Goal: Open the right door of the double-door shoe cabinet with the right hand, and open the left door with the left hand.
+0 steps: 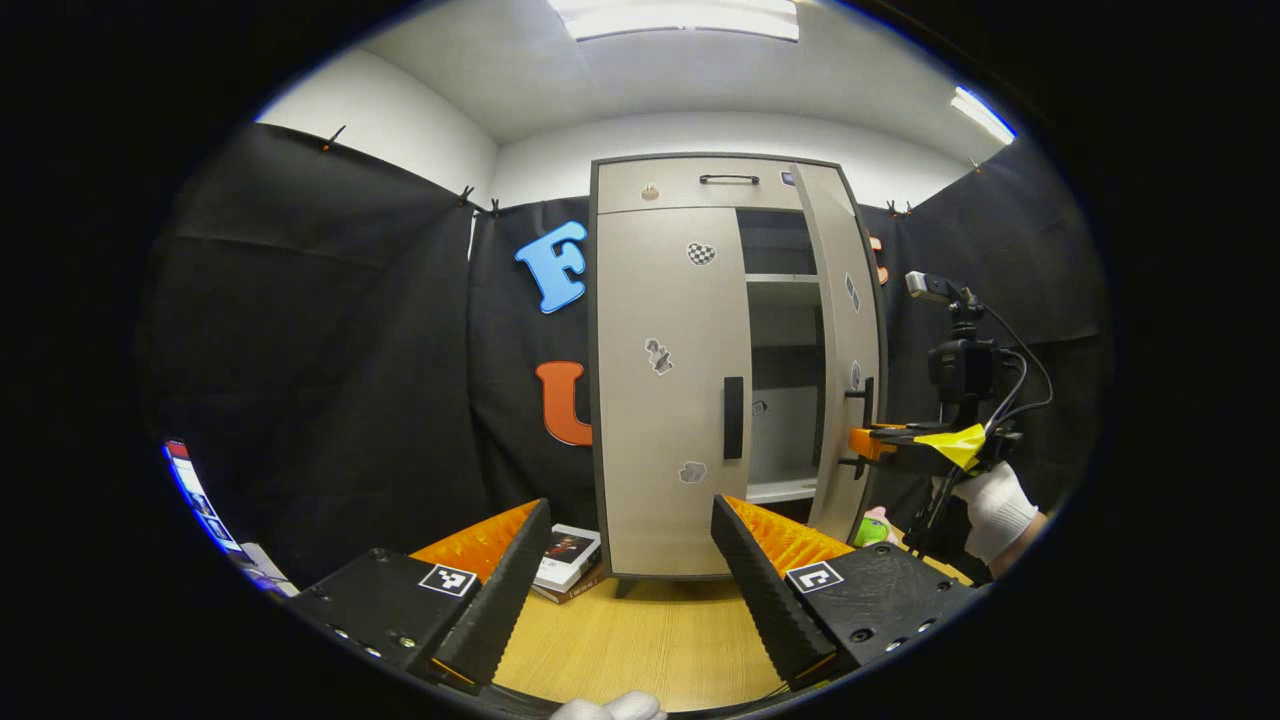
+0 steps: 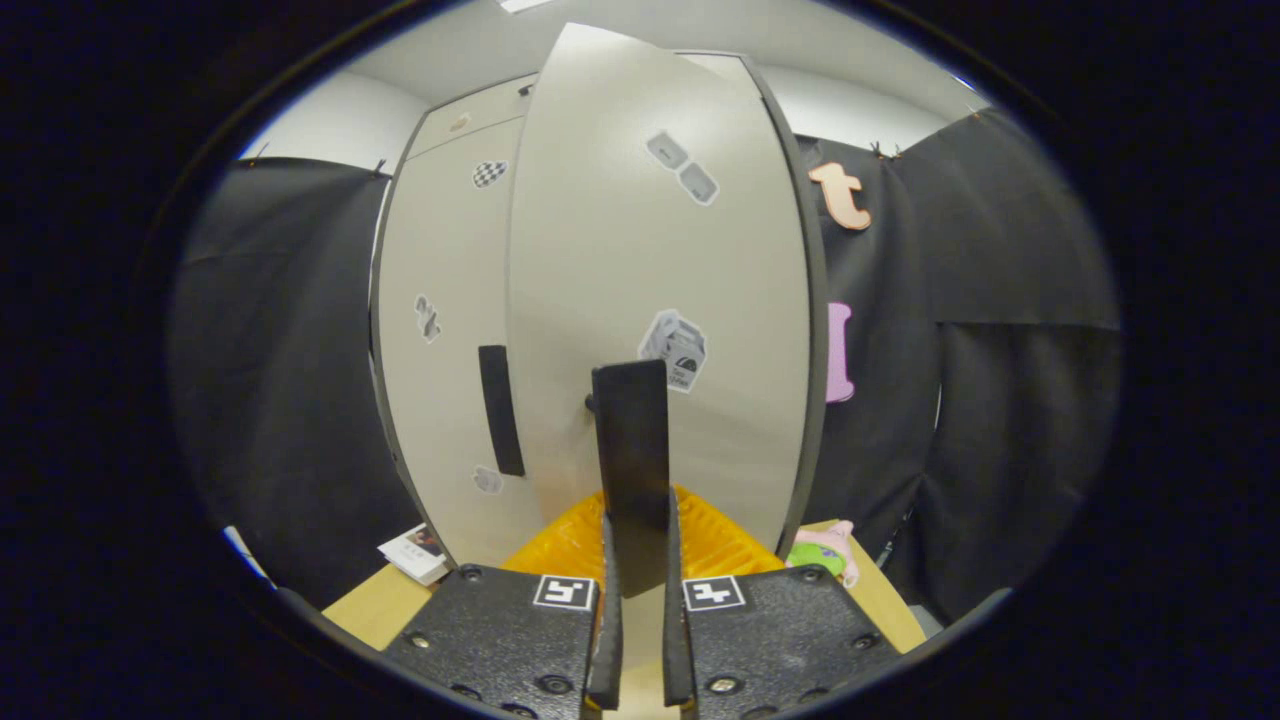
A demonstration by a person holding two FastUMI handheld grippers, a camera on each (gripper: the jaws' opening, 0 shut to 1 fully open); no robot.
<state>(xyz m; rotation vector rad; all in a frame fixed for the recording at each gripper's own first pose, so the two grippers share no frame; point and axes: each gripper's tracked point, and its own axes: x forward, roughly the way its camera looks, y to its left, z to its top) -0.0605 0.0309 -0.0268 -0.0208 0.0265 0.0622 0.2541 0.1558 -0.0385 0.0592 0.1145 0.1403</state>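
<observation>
Right gripper view: right door handle [image 2: 630,470] upright.

The shoe cabinet [image 1: 668,400] stands upright on the counter [image 1: 650,640] — tall, beige, dark-edged, dotted with small stickers. Its left door [image 1: 672,390] is closed, black vertical handle [image 1: 733,417] near the inner edge. The right door [image 1: 850,340] is swung partly open — pale shelves [image 1: 783,278] show inside — its black handle [image 2: 631,470] clamped between the right gripper's fingers [image 2: 610,610].

No readable writing can be made out. The stickers [image 1: 658,355] on the shoe cabinet [image 1: 670,400] ahead of the left hand-held gripper [image 1: 630,590] are too small to read (likewise the book cover [image 1: 567,553] beside its left finger).
</observation>
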